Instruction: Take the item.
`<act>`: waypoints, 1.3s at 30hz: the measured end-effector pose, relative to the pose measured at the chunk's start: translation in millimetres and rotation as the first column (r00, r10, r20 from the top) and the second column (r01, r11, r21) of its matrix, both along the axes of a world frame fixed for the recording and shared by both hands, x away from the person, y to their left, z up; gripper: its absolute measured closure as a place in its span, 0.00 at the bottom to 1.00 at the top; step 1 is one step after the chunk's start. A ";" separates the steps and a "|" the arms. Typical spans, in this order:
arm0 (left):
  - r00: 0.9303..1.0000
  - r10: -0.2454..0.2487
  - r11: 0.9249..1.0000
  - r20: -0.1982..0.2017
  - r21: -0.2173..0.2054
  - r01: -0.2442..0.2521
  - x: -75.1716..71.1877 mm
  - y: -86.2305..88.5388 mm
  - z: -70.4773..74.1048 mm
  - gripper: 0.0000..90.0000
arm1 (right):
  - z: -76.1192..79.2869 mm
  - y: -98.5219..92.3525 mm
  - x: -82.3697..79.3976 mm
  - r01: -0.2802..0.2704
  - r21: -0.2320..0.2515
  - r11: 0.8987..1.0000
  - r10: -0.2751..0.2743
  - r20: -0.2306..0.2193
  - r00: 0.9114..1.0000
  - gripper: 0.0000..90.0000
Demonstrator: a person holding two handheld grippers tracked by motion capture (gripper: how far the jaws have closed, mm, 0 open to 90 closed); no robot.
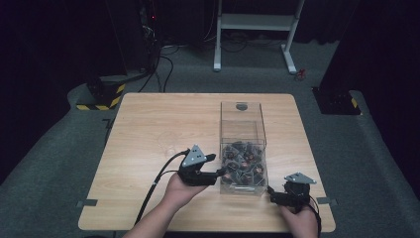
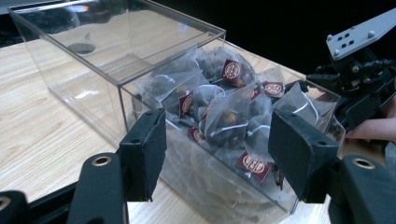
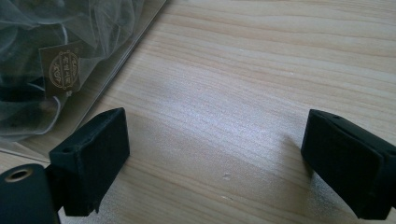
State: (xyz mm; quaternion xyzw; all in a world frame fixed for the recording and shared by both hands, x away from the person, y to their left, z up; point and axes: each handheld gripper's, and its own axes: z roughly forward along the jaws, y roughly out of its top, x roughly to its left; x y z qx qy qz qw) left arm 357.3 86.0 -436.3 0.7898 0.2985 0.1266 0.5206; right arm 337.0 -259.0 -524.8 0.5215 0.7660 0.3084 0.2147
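Stood near the table's (image 1: 148,119) right front edge: the clear box (image 2: 140,70) of tea bags (image 2: 219,121), lid half slid back. Aimed at its open end with the left gripper (image 2: 217,154), jaws apart, nothing between. Rested the right gripper (image 3: 215,158) beside it, also apart. Probably about to reach in; needed a gentle pinch. Red tags (image 2: 231,71), writing unreadable.

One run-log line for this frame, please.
left hand-held gripper: open, at clear box corner | right hand-held gripper: open over table | tea bags: in box
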 end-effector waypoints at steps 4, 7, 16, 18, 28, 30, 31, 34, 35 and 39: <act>1.000 -0.006 1.000 -0.004 0.004 0.006 2.5 -5.2 -0.7 0.42 | 0.0 0.0 0.0 -0.002 0.000 1.000 0.002 0.000 1.000 0.08; 1.000 -0.011 1.000 -0.006 0.007 0.011 4.4 -8.2 -0.7 0.42 | 0.0 0.0 0.1 -0.003 0.000 1.000 0.003 0.000 1.000 0.08; 1.000 -0.018 1.000 -0.003 0.010 0.018 9.8 -17.8 0.4 0.43 | 0.1 0.4 -0.2 -0.003 0.003 1.000 0.003 -0.003 1.000 0.08; 1.000 -0.019 1.000 -0.002 0.009 0.019 11.2 -19.2 0.1 0.43 | 0.1 0.5 -0.2 -0.004 0.003 1.000 0.004 -0.003 1.000 0.08; 1.000 -0.024 1.000 -0.020 0.014 0.024 19.4 -26.7 -6.1 0.47 | 0.3 0.4 -0.1 -0.009 0.001 1.000 0.009 -0.004 1.000 0.08; 0.999 -0.026 1.000 -0.022 0.014 0.026 20.4 -28.5 -6.4 0.49 | 0.3 0.4 -0.1 -0.009 0.001 1.000 0.009 -0.004 1.000 0.08; 0.999 -0.026 1.000 -0.019 0.016 0.026 21.2 -29.0 -6.6 0.49 | 0.3 0.4 -0.1 -0.009 0.001 1.000 0.009 -0.004 1.000 0.08; 0.999 -0.033 0.999 -0.028 0.007 0.033 24.0 -29.1 -7.9 0.55 | 0.3 0.4 -0.1 -0.010 0.001 1.000 0.010 -0.004 1.000 0.08; 0.999 -0.032 0.999 -0.031 0.005 0.032 24.1 -29.2 -8.2 0.58 | 0.3 0.4 -0.2 -0.010 0.001 1.000 0.010 -0.004 1.000 0.08; 0.999 -0.040 0.999 -0.032 0.003 0.040 23.1 -29.7 -8.8 0.68 | 0.3 0.4 -0.1 -0.010 0.001 1.000 0.010 -0.004 1.000 0.08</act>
